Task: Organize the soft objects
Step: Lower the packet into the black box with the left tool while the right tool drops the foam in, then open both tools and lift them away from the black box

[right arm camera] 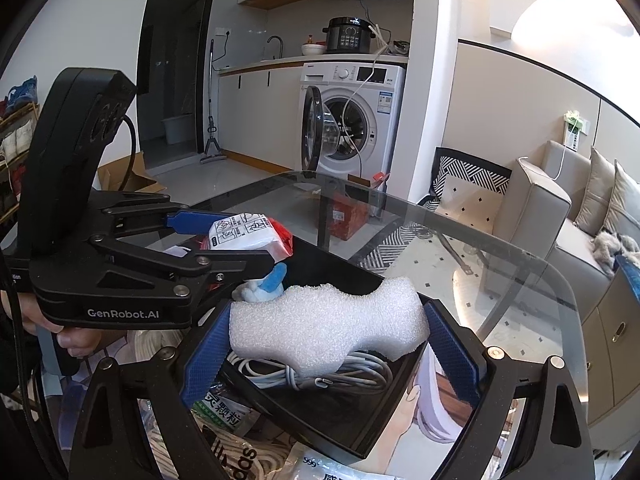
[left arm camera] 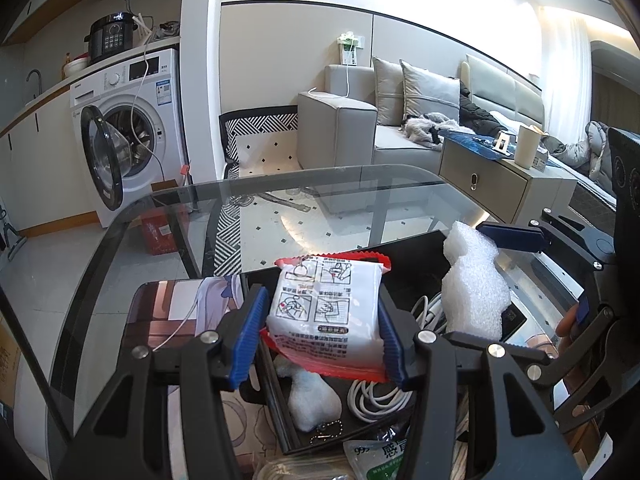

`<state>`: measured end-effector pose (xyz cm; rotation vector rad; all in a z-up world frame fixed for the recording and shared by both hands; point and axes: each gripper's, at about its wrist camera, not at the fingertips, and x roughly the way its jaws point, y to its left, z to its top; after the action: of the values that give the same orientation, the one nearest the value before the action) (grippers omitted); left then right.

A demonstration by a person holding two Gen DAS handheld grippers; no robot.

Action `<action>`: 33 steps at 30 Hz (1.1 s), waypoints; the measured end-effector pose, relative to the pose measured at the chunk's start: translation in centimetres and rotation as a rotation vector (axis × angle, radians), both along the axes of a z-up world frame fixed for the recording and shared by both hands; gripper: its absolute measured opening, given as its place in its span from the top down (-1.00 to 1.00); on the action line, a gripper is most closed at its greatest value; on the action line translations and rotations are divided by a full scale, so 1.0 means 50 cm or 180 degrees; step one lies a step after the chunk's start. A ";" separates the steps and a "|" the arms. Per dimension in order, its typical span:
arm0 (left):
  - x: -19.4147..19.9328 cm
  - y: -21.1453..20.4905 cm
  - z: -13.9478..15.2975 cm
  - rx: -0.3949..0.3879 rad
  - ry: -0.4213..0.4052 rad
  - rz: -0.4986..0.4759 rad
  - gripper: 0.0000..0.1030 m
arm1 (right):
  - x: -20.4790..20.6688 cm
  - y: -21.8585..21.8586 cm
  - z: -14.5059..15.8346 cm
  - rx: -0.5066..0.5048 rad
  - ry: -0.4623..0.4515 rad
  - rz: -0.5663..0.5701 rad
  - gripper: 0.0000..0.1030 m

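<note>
We note the left hand-held gripper (left arm camera: 322, 330) clamped across a soft, slippery sachet (left arm camera: 326, 312); the right hand-held gripper (right arm camera: 328, 340) squeezes light, crushable foam (right arm camera: 326, 326) mid-body over the black tray (right arm camera: 344, 432).

- A glass table (left arm camera: 120, 248) with a dark rim fills the lower half of both views; its rounded far edge (right arm camera: 500, 224) curves across mid-frame, and the tiled floor shows through the pane.
- A printed anime-style mat (left arm camera: 168, 312) lies flat on the glass at lower left of the left wrist view; in the right wrist view its edge (right arm camera: 436, 408) shows at lower right.
- A black tray (right arm camera: 336, 428) sits on the mat, lower centre.
- A green-and-white medicine sachet (right arm camera: 224, 412) lies just beside the tray's near wall, along the bottom edge.
- Coiled pale rope (right arm camera: 168, 448) lies at lower left.
</note>
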<state>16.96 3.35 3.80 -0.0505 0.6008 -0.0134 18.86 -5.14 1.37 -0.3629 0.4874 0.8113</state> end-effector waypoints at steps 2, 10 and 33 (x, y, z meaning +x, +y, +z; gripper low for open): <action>0.001 0.001 -0.001 -0.0004 -0.0003 0.0000 -0.01 | 0.006 0.002 -0.002 -0.0026 0.0001 -0.0009 -0.81; 0.007 -0.001 -0.003 0.0014 0.0020 -0.0018 -0.02 | 0.007 0.015 -0.010 -0.0100 -0.0006 -0.0047 -0.84; -0.075 0.009 0.016 -0.0020 -0.0063 0.0024 -1.00 | -0.064 -0.100 0.004 0.0140 0.0380 -0.0453 -0.99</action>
<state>13.20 3.82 4.62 -0.0586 0.5808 -0.0085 15.65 -10.12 1.60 -0.2369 0.5990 0.7070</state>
